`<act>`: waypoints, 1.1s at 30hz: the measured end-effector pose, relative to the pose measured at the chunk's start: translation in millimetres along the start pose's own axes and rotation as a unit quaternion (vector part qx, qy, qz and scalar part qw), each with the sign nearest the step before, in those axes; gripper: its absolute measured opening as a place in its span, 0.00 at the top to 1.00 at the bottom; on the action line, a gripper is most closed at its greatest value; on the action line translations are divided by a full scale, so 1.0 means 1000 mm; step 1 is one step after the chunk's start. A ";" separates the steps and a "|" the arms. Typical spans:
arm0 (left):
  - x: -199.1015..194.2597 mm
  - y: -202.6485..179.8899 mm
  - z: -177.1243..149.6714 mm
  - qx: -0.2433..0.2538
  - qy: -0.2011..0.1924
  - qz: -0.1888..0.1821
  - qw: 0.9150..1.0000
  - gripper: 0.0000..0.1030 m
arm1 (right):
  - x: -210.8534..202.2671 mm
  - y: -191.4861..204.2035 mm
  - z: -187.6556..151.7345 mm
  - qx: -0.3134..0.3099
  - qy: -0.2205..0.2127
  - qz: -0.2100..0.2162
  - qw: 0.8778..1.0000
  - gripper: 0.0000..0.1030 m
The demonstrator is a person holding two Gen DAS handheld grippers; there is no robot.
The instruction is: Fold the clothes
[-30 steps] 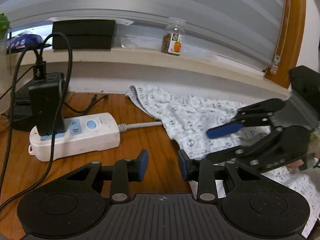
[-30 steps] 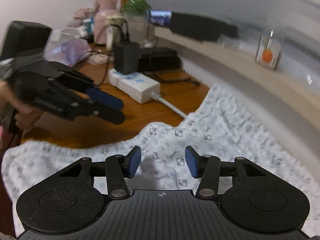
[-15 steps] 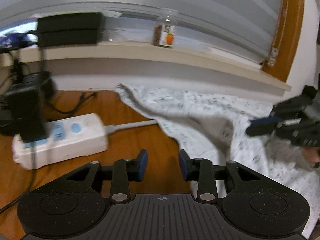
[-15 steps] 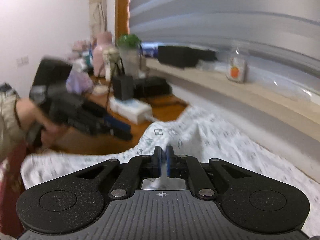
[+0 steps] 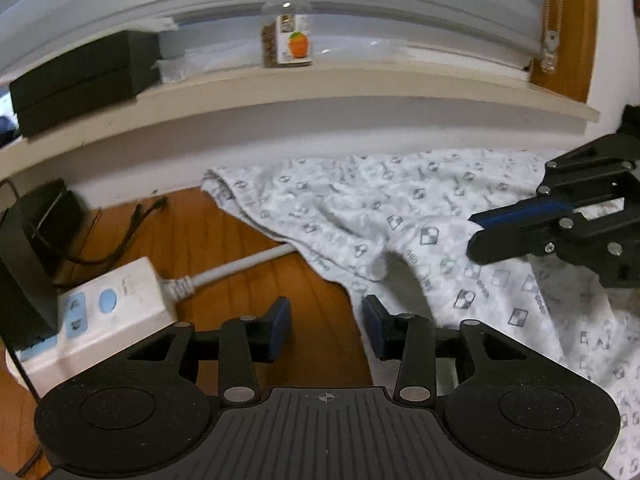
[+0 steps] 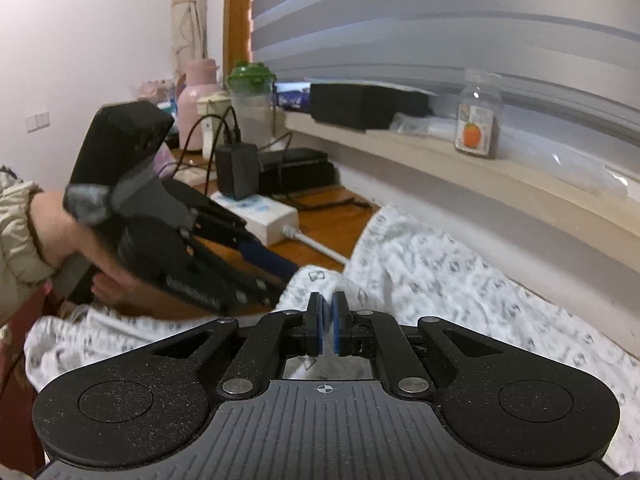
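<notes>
A white garment [image 5: 400, 208] with small grey prints lies spread over the wooden table [image 5: 224, 236] under the window sill; it also fills the lower right of the right wrist view [image 6: 440, 264]. My right gripper [image 6: 327, 320] is shut, its blue pads pinching a raised fold of the garment. From the left wrist view the right gripper [image 5: 474, 236] reaches in from the right over the cloth. My left gripper [image 5: 326, 320] hovers at the garment's left edge, its jaws closing with bare wood and the cloth's hem between them, nothing pressed. A hand holds the left gripper [image 6: 286, 284].
A white power strip [image 5: 108, 308] with a black adapter [image 5: 24, 276] and its cable lies left of the garment. On the sill stand a clear jar [image 5: 286, 40] and a black box [image 5: 80, 80]. A pink bottle [image 6: 198, 96] and green-lidded cup [image 6: 252, 100] crowd the far corner.
My right gripper went from open to shut on the garment and pulled a fold up. My left gripper slid right toward the garment's edge, leaving the power strip further left in view.
</notes>
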State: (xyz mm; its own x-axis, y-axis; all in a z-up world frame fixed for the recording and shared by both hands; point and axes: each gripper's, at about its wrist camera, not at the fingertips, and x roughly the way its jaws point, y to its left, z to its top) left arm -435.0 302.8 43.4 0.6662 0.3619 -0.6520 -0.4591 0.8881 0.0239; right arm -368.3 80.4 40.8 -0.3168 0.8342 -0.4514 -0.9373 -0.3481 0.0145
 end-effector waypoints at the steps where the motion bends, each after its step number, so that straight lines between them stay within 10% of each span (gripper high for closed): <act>1: 0.000 -0.001 0.001 0.018 0.002 0.040 0.999 0.79 | 0.001 0.000 0.002 0.002 -0.004 0.001 1.000 0.93; 4: 0.003 0.009 0.004 0.018 0.005 0.106 0.994 0.86 | 0.002 0.000 0.007 0.013 -0.022 0.003 1.000 0.93; 12: -0.018 0.018 -0.002 -0.075 -0.028 -0.040 0.996 0.70 | 0.003 -0.005 0.005 0.016 -0.019 -0.041 0.999 0.93; 19: 0.004 0.002 0.009 -0.049 -0.012 -0.068 0.996 0.47 | -0.006 -0.015 0.001 0.026 -0.028 -0.056 0.998 0.93; 33: 0.008 0.006 0.010 0.025 0.014 0.085 0.996 0.75 | 0.001 -0.004 0.009 0.016 -0.052 -0.020 0.998 0.93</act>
State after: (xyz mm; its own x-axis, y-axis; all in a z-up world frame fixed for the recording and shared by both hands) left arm -426.2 314.6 45.9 0.5641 0.5003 -0.6569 -0.5333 0.8281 0.1727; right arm -365.8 86.9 47.9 -0.2898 0.8876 -0.3579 -0.9535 -0.3001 0.0277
